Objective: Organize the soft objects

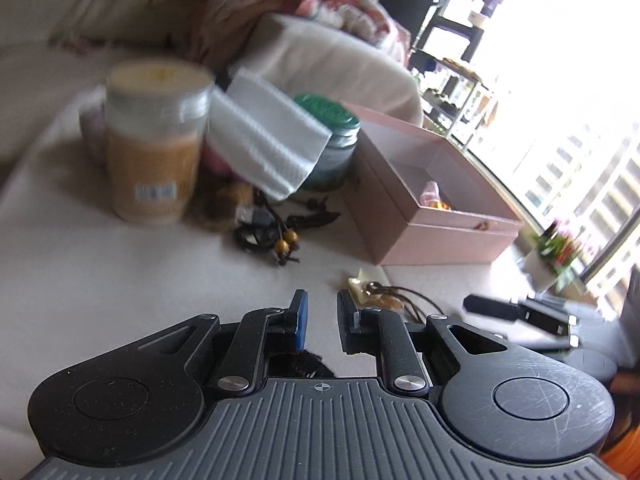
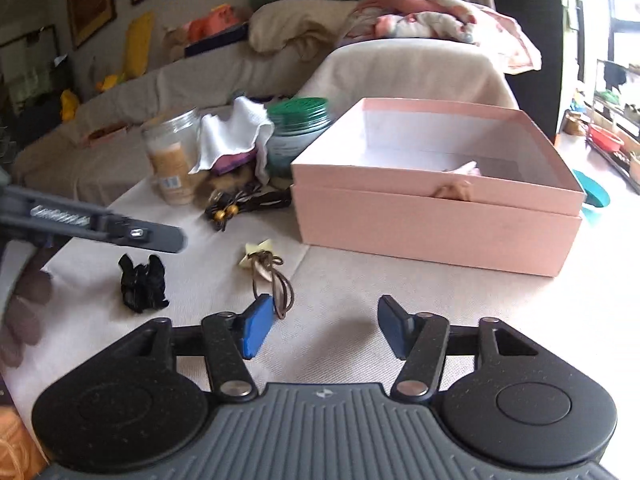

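Note:
A pink open box (image 2: 440, 232) (image 1: 420, 216) stands on the pale padded surface (image 2: 380, 292), with a small pink item (image 2: 466, 168) inside. A black scrunchie (image 2: 142, 284) lies at the left, and my left gripper (image 2: 176, 240) hovers just above it, jaws nearly together with nothing between them (image 1: 322, 320). A star charm on a brown cord (image 2: 264, 264) (image 1: 372, 288) lies in the middle. My right gripper (image 2: 324, 320) stands open and empty, its left finger beside the cord's loop. A white cloth (image 2: 232, 136) (image 1: 264, 136) drapes over items at the back.
A jar with an orange label (image 2: 172, 160) (image 1: 152, 148) and a green-lidded jar (image 2: 296, 128) (image 1: 328, 132) stand behind a dark beaded cord (image 2: 228, 208) (image 1: 276, 236). A sofa with piled blankets (image 2: 420, 20) lies beyond. A blurred hand (image 2: 24, 312) shows at the left edge.

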A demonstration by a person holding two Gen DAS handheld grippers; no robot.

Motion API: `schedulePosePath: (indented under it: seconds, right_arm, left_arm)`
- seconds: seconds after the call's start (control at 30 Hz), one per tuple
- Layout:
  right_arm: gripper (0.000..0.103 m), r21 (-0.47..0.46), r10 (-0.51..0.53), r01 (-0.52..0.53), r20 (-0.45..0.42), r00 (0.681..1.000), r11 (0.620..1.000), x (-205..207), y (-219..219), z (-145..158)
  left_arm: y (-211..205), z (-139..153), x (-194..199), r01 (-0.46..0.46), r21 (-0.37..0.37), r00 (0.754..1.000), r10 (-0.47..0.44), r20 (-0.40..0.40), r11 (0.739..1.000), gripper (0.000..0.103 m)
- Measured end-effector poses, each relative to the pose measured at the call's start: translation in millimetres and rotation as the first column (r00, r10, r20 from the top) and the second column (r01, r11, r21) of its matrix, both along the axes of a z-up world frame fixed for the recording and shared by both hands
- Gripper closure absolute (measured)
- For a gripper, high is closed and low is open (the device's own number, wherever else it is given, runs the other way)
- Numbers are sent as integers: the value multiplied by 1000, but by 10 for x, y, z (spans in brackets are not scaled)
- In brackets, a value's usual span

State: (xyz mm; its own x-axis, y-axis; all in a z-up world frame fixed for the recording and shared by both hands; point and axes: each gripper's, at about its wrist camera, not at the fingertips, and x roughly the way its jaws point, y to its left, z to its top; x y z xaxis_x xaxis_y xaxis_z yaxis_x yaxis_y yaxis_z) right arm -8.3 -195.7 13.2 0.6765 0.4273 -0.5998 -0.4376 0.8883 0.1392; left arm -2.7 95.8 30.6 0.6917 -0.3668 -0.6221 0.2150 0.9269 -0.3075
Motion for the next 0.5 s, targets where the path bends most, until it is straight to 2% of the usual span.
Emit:
schedulePosePath:
  seconds: [0.07, 0.1, 0.17, 0.23, 0.37, 0.5]
  right_arm:
    - [43, 17, 2, -2, -7, 1000, 1000, 15, -16, -7]
    - [43, 22, 3, -2, -10, 1000, 1000, 23, -16, -8]
    - [43, 31, 3, -2, -17, 1000, 1000, 36, -13, -10]
    - [42, 41, 7, -6, -26, 1000, 999, 51, -17, -17]
    - [42, 49, -1, 2, -24, 1000, 999, 39, -28, -18]
    - [41, 43, -5, 6, -22, 1000, 999, 37, -18, -28]
  left_arm:
    - [17, 92, -154, 28, 45, 1000, -28, 6, 999, 85]
    - [16, 131, -232, 77, 40, 997, -77, -1, 996, 85]
    - [-1, 148, -344, 212, -47, 976, -214, -41, 976, 85]
    - [-61, 68, -406, 275, -115, 957, -283, -66, 955, 80]
    - [-151, -135, -250, 192, -35, 973, -195, -124, 981, 81]
    - [57, -142, -214, 115, 9, 984, -113, -138, 993, 81]
